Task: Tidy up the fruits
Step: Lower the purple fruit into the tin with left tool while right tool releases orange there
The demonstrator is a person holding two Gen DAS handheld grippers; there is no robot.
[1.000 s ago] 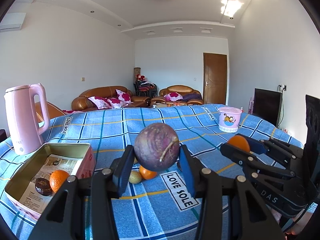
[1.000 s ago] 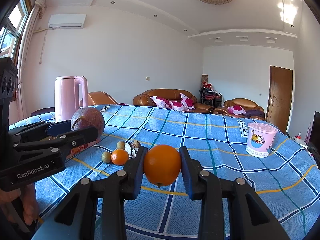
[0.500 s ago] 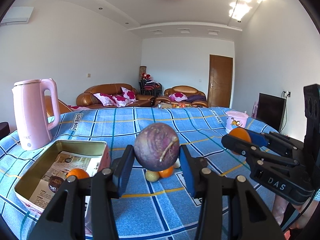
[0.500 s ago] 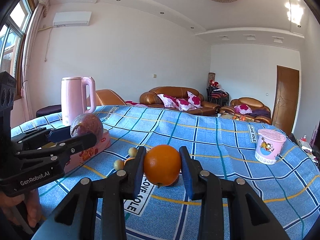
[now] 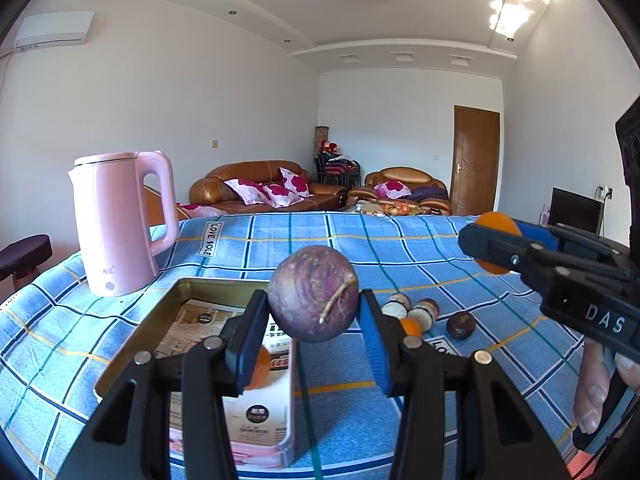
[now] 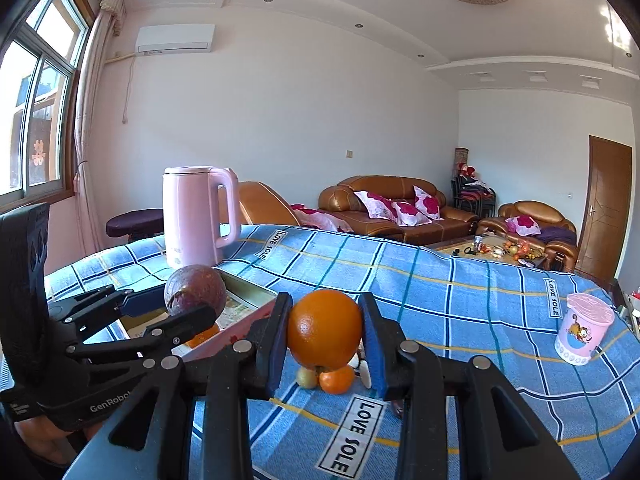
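Up above the open tin, a purple fruit sits clamped in the left hand-held gripper. Beside it, the right hand-held gripper pinches an orange over loose fruits on the checked tabletop.

Pink kettle upright on checked tablecloth

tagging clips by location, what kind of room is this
Most likely a home living room: brown leather sofas with floral cushions along the far wall, a wall air conditioner, and a pink kettle on a table with a blue checked cloth.
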